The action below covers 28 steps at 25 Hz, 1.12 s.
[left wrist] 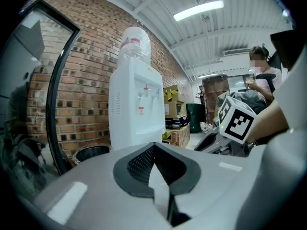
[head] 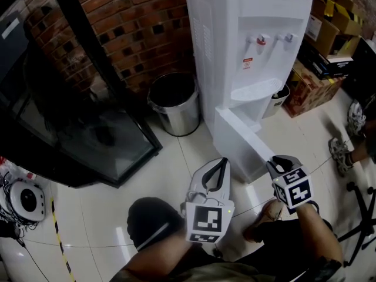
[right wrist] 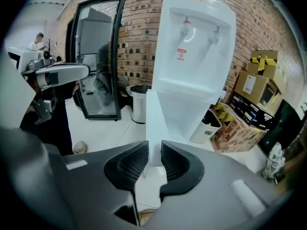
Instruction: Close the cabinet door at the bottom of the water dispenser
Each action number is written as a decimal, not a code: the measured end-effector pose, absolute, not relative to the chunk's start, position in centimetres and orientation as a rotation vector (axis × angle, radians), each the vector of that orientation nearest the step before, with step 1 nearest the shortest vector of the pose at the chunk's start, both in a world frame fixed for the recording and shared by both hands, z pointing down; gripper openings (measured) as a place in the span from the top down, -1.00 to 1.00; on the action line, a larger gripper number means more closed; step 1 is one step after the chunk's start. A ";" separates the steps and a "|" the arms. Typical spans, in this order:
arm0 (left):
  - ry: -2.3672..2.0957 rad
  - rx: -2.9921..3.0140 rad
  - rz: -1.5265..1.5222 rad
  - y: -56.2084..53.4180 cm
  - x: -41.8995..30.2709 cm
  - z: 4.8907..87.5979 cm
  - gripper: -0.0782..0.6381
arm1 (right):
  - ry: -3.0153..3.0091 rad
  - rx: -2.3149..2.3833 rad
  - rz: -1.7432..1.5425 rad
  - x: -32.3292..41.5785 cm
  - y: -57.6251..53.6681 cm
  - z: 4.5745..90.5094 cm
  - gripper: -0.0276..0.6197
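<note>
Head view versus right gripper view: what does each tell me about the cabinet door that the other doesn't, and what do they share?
Head view only: from above, the cabinet door stands swung well out from the water dispenser, with the right gripper at its free end. Right gripper view only: that gripper's jaws stand apart with the door's edge lined up in the gap; whether the pads touch it is unclear. Both: the dispenser, the open door, the left gripper, the steel bin and the brick wall.
</note>
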State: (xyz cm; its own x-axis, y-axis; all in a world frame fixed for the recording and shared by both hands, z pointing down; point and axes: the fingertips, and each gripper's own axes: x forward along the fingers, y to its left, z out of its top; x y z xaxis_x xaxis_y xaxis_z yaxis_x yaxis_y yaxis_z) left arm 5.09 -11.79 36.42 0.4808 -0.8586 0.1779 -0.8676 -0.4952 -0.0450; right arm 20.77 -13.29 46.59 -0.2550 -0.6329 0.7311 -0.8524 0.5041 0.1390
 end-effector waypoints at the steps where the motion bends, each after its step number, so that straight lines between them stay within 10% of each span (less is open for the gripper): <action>1: -1.545 2.662 0.273 -11.9 5.3 36.5 0.78 | -1.977 1.225 0.371 21.3 -13.7 46.6 0.67; 28: -1.601 2.552 0.387 -22.6 1.6 42.0 0.78 | -1.755 1.872 0.646 33.7 -31.3 47.6 0.91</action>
State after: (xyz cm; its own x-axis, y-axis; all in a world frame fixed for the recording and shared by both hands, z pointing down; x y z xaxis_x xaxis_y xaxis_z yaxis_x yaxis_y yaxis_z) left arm 1.55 -22.59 41.97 0.4134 -0.8703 0.2679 -0.8966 -0.4404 -0.0470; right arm 33.72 -31.27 47.60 0.0611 -0.7658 0.6402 -0.9981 -0.0527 0.0323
